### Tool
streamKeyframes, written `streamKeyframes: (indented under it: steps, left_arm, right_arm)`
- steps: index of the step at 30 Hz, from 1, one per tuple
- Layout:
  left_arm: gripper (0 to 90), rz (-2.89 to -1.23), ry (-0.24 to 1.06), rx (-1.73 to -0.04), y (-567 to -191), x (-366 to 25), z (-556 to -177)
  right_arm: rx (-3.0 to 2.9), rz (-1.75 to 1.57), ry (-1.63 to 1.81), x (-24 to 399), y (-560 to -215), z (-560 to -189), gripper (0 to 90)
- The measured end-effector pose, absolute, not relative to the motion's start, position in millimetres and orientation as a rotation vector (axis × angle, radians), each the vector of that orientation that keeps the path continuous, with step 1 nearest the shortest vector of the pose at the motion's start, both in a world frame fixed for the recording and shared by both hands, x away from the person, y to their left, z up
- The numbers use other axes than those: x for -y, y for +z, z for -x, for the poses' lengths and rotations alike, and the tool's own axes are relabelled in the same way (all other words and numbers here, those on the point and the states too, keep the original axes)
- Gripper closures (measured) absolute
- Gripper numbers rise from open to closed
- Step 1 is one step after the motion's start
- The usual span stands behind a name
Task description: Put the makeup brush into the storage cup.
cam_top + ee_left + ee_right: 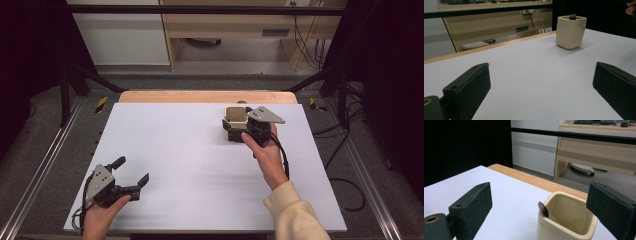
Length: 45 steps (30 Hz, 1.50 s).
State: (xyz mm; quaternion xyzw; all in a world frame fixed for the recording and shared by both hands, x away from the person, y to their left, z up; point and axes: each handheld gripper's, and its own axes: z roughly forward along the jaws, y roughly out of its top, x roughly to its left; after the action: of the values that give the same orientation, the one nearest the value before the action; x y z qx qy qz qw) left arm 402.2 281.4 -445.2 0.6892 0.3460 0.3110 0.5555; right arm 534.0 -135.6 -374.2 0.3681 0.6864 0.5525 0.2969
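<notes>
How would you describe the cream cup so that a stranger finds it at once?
Look at the white table, toward its far right part, just before the right gripper. There stands the cup: cream, squarish, open on top, with a small dark piece leaning on its rim.

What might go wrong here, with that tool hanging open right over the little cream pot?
1. The right tool stands open close around the cream square cup; a sideways nudge might tip or slide it.
2. A small dark thing leans on the cup's rim, so a bump may knock it out.
3. The cup stands near the table's far edge and might be pushed toward it.
</notes>
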Motion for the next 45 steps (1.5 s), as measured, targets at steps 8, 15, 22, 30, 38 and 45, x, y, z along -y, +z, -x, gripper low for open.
streamKeyframes:
  steps: [8,15,22,30,38,45]
  left_arm:
    - [0.9,-1.626,0.735,-0.818,-445,-282,-402]
    - [0.9,-1.624,0.735,-0.819,-445,-282,-402]
    - [0.7,-1.608,0.729,-0.825,-444,-285,-402]
    - [0.7,-1.594,0.726,-0.833,-444,-287,-402]
    - [0.7,-1.588,0.725,-0.836,-444,-288,-402]
    - [0.7,-1.583,0.722,-0.838,-444,-289,-402]
  right_arm:
    - [-1.814,-0.961,1.473,138,-376,-525,6.3]
    - [-1.804,-0.965,1.484,143,-375,-516,6.1]
    - [-1.790,-0.970,1.484,152,-370,-511,5.6]
    - [-1.764,-0.997,1.496,168,-364,-504,4.8]
    - [-1.758,-1.034,1.497,184,-360,-496,3.2]
    - [-1.758,-1.063,1.480,197,-360,-490,2.5]
